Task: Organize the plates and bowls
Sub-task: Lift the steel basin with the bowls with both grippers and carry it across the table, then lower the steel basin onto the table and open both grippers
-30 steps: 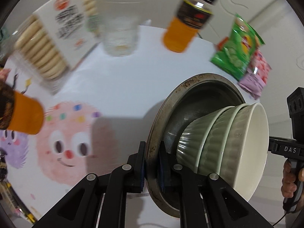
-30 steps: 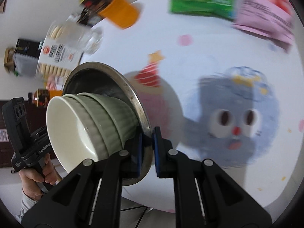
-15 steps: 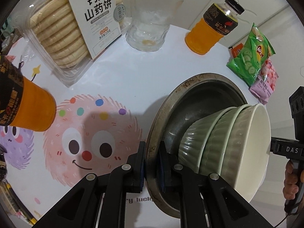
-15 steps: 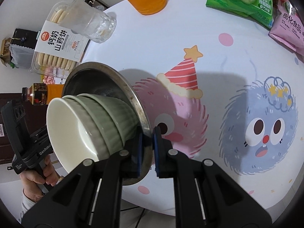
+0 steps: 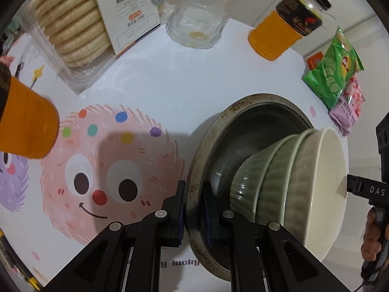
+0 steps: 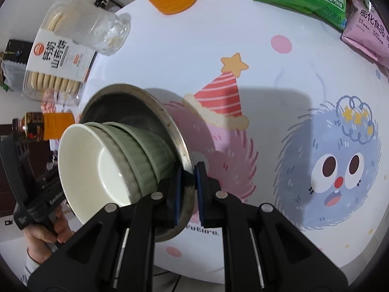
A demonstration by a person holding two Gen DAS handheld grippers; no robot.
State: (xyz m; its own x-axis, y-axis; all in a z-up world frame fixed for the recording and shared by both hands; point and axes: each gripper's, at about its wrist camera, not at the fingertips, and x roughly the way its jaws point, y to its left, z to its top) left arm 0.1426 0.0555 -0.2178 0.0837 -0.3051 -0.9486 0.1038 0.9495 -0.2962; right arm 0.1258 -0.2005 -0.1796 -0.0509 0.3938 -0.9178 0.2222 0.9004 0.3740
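Both grippers clamp the rim of one metal plate [image 5: 243, 131] from opposite sides. The left gripper [image 5: 193, 209] has its two blue-padded fingers closed on the near edge of the plate, one pad on each face. The right gripper [image 6: 187, 187] is closed in the same manner on the opposite edge of the metal plate [image 6: 155, 112].

The plate is held clear of the table [image 5: 170, 73], above its cartoon-printed cover. A stack of three nested bowls [image 5: 287, 185] sits inside the plate; the outer walls are ribbed green, and the top bowl shows a cream interior in the right wrist view [image 6: 102, 170].

Surrounding items on the table:
- a biscuit pack [image 5: 80, 19] at the far left;
- a clear glass [image 5: 197, 24] just beside the pack;
- an orange drink bottle [image 5: 284, 31] further right;
- a green snack bag [image 5: 333, 73], touching a pink snack bag [image 5: 347, 112];
- a second orange bottle [image 5: 24, 126] at the left edge of the view.
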